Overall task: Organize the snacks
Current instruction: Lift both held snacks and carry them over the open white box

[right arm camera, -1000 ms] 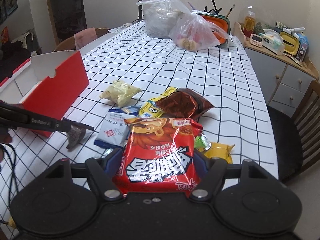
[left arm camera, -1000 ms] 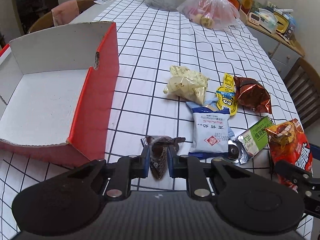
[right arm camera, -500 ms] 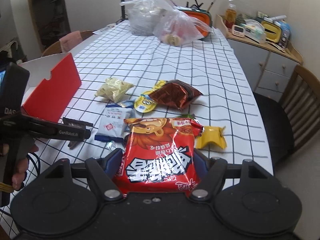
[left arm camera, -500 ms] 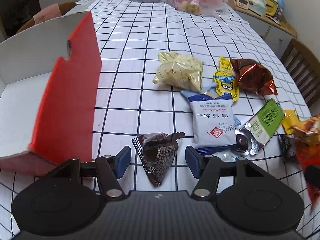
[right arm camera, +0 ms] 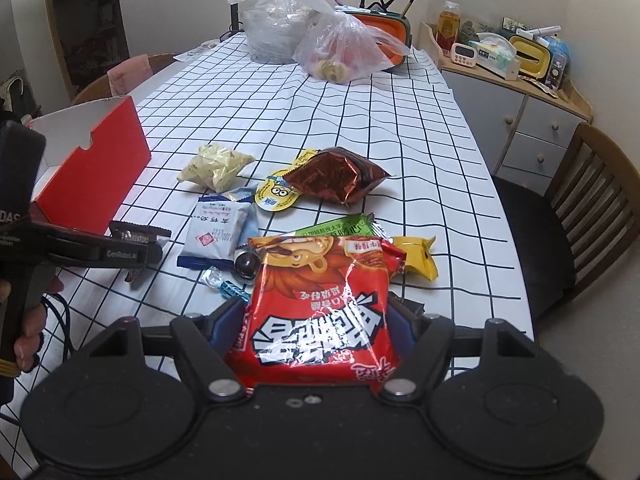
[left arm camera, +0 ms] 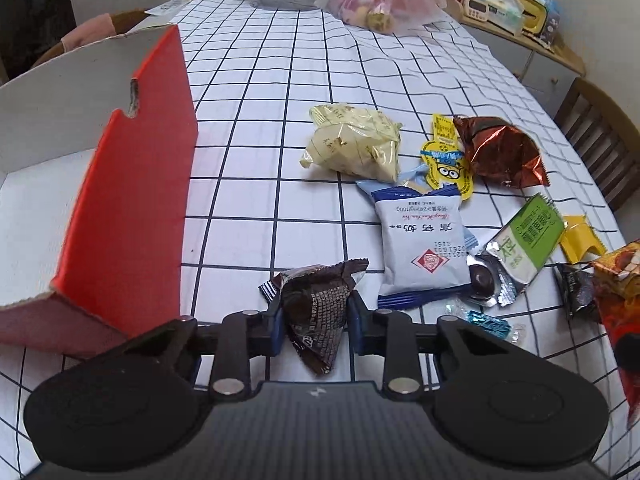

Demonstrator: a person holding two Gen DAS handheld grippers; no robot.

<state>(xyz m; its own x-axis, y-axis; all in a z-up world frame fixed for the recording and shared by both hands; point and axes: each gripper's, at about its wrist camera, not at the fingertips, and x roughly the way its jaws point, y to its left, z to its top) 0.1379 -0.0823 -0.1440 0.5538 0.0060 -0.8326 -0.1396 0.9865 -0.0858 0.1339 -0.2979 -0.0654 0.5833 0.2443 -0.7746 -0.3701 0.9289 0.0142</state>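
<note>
Now the left gripper (left arm camera: 316,322) is closing again on the dark brown triangular snack packet (left arm camera: 316,308), after opening half a second ago. Regrasp complete enough for transfer into the red box (left arm camera: 132,200). Right gripper (right arm camera: 316,332) clamps the red snack bag (right arm camera: 320,312).

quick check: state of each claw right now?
Left claw: closing on the dark brown snack packet, which sits between its pads.
Right claw: holding the red snack bag.
</note>
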